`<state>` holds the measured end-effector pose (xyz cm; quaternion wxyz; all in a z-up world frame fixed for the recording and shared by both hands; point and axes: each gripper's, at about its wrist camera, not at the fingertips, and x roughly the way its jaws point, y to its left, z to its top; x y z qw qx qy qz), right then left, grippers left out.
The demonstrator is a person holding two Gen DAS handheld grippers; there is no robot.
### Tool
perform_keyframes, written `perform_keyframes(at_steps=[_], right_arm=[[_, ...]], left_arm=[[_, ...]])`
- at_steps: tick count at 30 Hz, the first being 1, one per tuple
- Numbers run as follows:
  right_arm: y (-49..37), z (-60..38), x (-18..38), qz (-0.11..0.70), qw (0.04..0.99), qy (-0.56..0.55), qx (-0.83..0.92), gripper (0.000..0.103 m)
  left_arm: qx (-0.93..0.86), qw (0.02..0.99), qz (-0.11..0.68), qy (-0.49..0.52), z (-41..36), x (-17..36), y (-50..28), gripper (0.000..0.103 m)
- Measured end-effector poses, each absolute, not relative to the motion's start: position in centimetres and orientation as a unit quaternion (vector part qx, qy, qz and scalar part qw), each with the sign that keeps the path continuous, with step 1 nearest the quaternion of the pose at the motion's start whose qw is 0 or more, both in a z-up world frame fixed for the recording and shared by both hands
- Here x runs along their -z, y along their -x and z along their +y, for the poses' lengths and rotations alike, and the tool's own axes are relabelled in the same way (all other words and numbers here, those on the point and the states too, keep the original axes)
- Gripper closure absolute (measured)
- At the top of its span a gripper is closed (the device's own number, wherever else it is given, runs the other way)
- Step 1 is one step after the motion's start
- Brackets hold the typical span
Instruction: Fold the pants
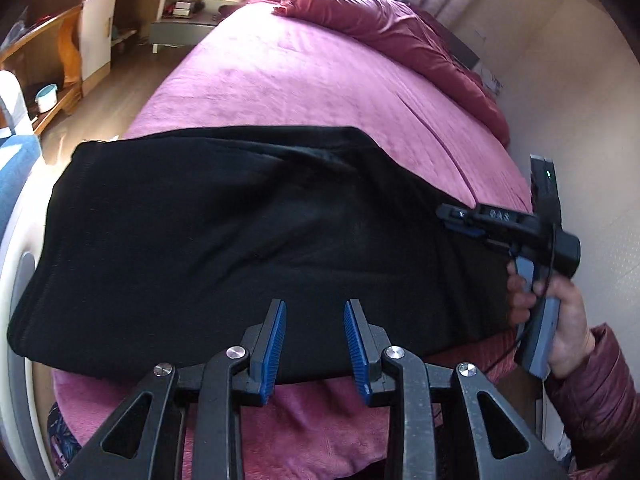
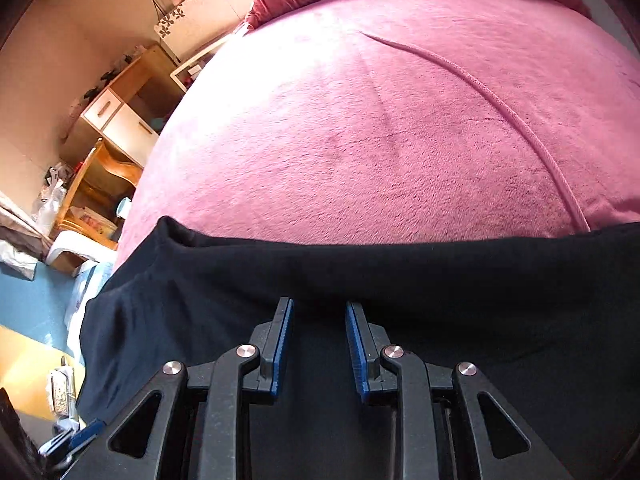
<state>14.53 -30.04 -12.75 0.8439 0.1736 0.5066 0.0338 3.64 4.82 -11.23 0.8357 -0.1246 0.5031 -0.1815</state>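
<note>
The black pants [image 1: 224, 248] are spread flat across the pink bed [image 1: 304, 80], ready for folding. Left gripper [image 1: 315, 346] hovers at their 6 o'clock edge; right gripper [image 2: 319, 346] sits over the 3 o'clock end. Both have jaws parted and empty.

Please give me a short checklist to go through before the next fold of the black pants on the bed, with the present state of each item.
1. Pants lie on the pink bed cover, not hanging off its near edge: ok.
2. Left tool open, nothing between its blue pads: ok.
3. Right tool open above the pants, no cloth pinched: ok.
4. Top surface smooth: not ok, a ridge of cloth runs across the middle.
5. Pant legs lined up edge to edge: cannot tell, the black cloth hides its layers.
6. Room for the fold: ok, bare cover beyond the pants up to the red quilt.
</note>
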Motion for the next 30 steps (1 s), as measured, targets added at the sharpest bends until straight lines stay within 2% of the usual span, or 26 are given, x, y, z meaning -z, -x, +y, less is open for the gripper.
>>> perform_keyframes(at_steps=[6, 11, 14, 16, 17, 23, 30], right_arm=[[-16.0, -29.1, 14.0, 0.523, 0.843, -0.127, -0.011, 0.080], [-14.5, -30.1, 13.2, 0.511, 0.845, -0.153, -0.040, 0.079], [-13.0, -31.9, 12.2, 0.501, 0.844, -0.186, -0.047, 0.072], [-11.6, -33.7, 11.3, 0.486, 0.847, -0.211, -0.042, 0.062], [-10.8, -34.6, 11.1, 0.478, 0.849, -0.223, -0.038, 0.062], [-5.1, -43.4, 9.1, 0.432, 0.849, -0.303, 0.011, 0.062], [7.0, -57.9, 8.8, 0.354, 0.823, -0.408, 0.173, 0.061]], left_arm=[[0.171, 0.820, 0.534, 0.117, 3.3, 13.4, -4.3, 0.072], [0.163, 0.811, 0.547, 0.129, 3.3, 14.4, -4.3, 0.072], [0.162, 0.808, 0.550, 0.134, 3.5, 14.5, -4.3, 0.072], [0.161, 0.807, 0.550, 0.142, 3.7, 14.6, -4.3, 0.072], [0.160, 0.807, 0.550, 0.142, 3.7, 14.6, -4.3, 0.072], [0.158, 0.809, 0.552, 0.128, 3.5, 14.5, -5.0, 0.071], [0.157, 0.809, 0.552, 0.127, 2.7, 14.5, -4.9, 0.070]])
